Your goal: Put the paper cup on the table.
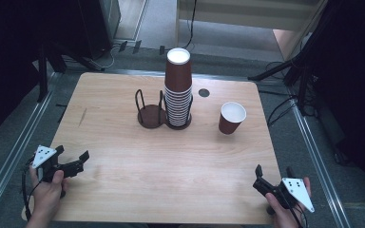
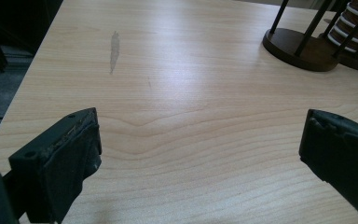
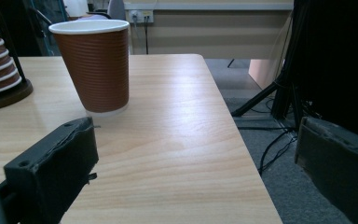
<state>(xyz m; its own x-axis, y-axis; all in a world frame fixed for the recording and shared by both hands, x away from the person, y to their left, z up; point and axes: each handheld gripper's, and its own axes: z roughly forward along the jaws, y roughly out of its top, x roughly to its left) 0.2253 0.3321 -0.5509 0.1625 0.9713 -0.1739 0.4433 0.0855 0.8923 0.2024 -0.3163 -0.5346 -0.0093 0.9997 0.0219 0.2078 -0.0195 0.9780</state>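
A tall stack of brown paper cups [image 1: 178, 88] stands in the right ring of a dark two-ring holder [image 1: 151, 115] at the table's middle back; the holder's left ring is bare. A single brown cup [image 1: 231, 117] with a white inside stands upright to the right of the holder, also in the right gripper view as the cup [image 3: 95, 65]. My left gripper [image 1: 72, 155] rests open at the near left corner of the table, nothing between its jaws. My right gripper [image 1: 274, 170] is open at the near right corner, jaws wide apart and empty.
The wooden table [image 1: 123, 175] has a small dark round hole [image 1: 204, 92] near its back edge and a faint grey streak [image 2: 114, 51] at the left. Tripod legs and cables [image 3: 272, 107] lie on the floor off the right edge.
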